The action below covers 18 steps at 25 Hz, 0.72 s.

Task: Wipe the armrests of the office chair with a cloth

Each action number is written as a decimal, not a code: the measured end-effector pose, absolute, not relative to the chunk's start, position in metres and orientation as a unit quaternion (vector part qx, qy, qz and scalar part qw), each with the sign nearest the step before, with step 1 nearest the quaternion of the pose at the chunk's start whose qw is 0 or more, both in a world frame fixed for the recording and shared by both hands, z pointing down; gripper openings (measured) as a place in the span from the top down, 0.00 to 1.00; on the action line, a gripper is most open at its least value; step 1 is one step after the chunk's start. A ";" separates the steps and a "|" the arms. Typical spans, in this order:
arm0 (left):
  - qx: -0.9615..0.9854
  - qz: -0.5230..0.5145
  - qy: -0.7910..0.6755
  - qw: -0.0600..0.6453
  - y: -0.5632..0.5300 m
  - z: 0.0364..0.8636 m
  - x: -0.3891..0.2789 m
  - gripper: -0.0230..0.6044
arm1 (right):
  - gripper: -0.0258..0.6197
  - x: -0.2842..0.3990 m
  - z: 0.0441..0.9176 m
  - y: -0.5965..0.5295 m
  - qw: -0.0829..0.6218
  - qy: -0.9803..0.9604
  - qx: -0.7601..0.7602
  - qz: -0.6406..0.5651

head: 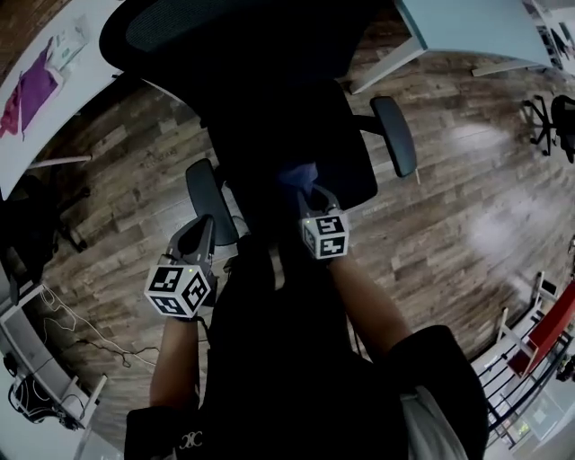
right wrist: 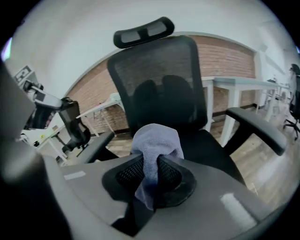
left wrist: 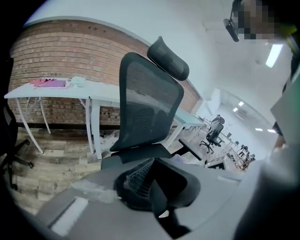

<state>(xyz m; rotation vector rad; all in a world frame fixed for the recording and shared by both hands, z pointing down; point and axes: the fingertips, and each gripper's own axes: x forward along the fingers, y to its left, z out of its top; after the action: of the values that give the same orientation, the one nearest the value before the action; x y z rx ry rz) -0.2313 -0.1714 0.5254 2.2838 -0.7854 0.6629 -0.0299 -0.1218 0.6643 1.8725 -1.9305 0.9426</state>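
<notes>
A black mesh office chair (head: 269, 81) stands in front of me, its left armrest (head: 209, 199) and right armrest (head: 395, 135) sticking out toward me. My right gripper (head: 316, 199) hovers over the seat's front edge, shut on a bunched blue-grey cloth (head: 299, 175). In the right gripper view the cloth (right wrist: 154, 145) bulges up between the pads, with the backrest (right wrist: 159, 84) behind it and one armrest (right wrist: 258, 124) to the right. My left gripper (head: 199, 235) sits just behind the left armrest; its jaws look shut and empty (left wrist: 150, 185).
One white table (head: 27, 148) at the upper left carries a pink item (head: 36, 85). Another white table (head: 476, 27) stands at the upper right. A second office chair (head: 548, 121) is at the far right. Cables (head: 63, 323) lie on the wood floor at the left.
</notes>
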 end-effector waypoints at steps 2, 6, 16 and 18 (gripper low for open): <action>0.864 0.242 -0.307 0.317 -0.173 0.524 -0.249 0.96 | 0.87 -0.067 0.648 -0.132 0.152 -0.706 0.615 0.317; 0.858 0.223 -0.327 0.328 -0.171 0.526 -0.282 0.96 | 0.87 -0.129 0.629 -0.158 0.177 -0.768 0.545 0.286; 0.835 0.187 -0.371 0.360 -0.181 0.535 -0.358 0.96 | 0.87 -0.198 0.652 -0.246 0.257 -0.778 0.493 0.294; 0.833 0.187 -0.373 0.364 -0.181 0.538 -0.367 0.96 | 0.87 -0.199 0.660 -0.262 0.257 -0.768 0.502 0.304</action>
<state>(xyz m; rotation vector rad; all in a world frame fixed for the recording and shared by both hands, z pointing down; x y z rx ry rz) -0.3667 -0.1813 0.5377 2.1437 -0.9587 0.4800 -0.1988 -0.2615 0.6595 1.3617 -2.0830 0.8235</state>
